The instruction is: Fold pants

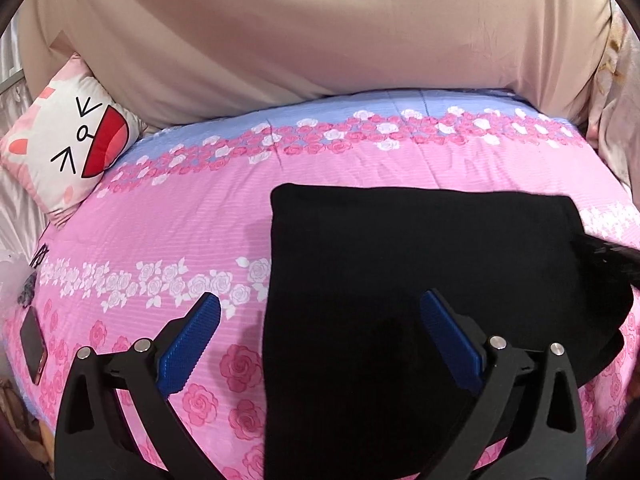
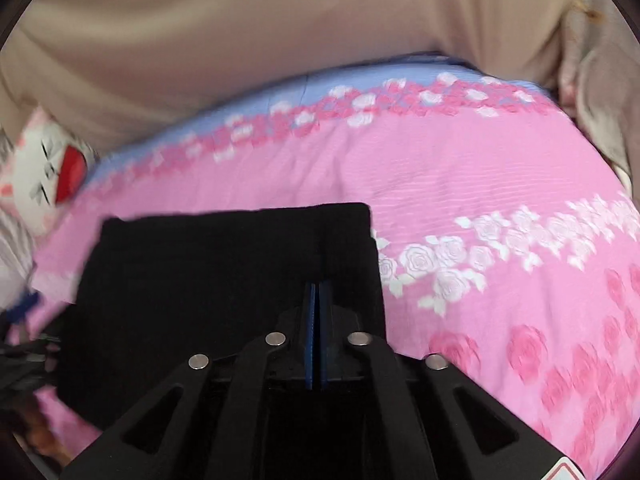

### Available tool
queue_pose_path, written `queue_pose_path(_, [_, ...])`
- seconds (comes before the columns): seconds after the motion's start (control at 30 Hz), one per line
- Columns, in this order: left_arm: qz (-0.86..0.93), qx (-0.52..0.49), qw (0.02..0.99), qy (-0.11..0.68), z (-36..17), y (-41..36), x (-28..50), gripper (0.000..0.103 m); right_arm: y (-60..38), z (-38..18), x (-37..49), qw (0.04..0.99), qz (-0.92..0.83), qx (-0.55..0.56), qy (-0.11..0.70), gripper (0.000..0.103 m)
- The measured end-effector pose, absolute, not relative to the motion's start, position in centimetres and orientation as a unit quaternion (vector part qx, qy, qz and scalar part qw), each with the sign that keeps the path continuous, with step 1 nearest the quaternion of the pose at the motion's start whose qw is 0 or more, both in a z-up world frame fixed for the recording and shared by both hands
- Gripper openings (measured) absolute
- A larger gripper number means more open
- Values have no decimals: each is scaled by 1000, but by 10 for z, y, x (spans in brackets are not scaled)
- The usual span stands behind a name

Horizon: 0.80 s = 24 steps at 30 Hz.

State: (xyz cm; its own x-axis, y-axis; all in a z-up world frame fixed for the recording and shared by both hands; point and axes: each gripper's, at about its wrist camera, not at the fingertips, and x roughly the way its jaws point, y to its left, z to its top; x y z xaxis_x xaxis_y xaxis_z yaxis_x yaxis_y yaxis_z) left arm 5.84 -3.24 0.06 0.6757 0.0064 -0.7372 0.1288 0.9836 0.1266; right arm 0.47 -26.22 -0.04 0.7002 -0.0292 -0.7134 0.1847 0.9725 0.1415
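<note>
The black pants (image 1: 420, 280) lie folded into a flat rectangle on the pink floral bedspread (image 1: 160, 232). My left gripper (image 1: 320, 308) is open and empty, hovering over the pants' left edge, one finger over the bedspread and one over the fabric. In the right wrist view the pants (image 2: 208, 272) show as a dark block. My right gripper (image 2: 319, 292) is shut over the pants' right part. Whether fabric is pinched between its blue pads (image 2: 310, 320) cannot be told. The right gripper also shows blurred at the left wrist view's right edge (image 1: 608, 256).
A white and pink cartoon-face cushion (image 1: 68, 148) lies at the bed's far left. A beige padded headboard or cover (image 1: 320, 32) rises behind the bed. A dark phone (image 1: 33, 346) lies near the bed's left edge. Pale curtains (image 1: 616, 120) hang at the right.
</note>
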Motion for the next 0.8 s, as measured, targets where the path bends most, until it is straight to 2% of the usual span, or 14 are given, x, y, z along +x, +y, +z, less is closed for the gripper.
queue_pose_path(0.03, [-29, 86, 911, 403, 0, -34, 58, 98, -255, 4, -2, 921, -50, 86, 376, 15])
queue_pose_path(0.1, [-20, 89, 911, 402, -1, -37, 59, 98, -248, -9, -3, 913, -37, 66, 400, 24])
queue_pose_path(0.17, [-13, 88, 910, 405, -2, -42, 61, 98, -249, -33, -4, 910, -47, 58, 408, 24])
queue_pose_path(0.4, [3, 84, 910, 407, 3, -45, 58, 98, -253, 20, -46, 933, -59, 72, 348, 26])
queue_pose_path(0.43, [4, 80, 911, 406, 4, -44, 57, 98, -254, 26, -52, 935, -67, 66, 342, 28])
queue_pose_path(0.47, [5, 75, 911, 405, 6, -43, 55, 98, -252, 29, -57, 937, -73, 61, 336, 37])
queue_pose_path(0.5, [6, 71, 912, 404, 7, -42, 53, 98, -252, 29, -59, 938, -75, 61, 332, 42])
queue_pose_path(0.8, [5, 69, 917, 394, 16, -39, 34, 98, -248, 26, -75, 937, -70, 67, 336, 42])
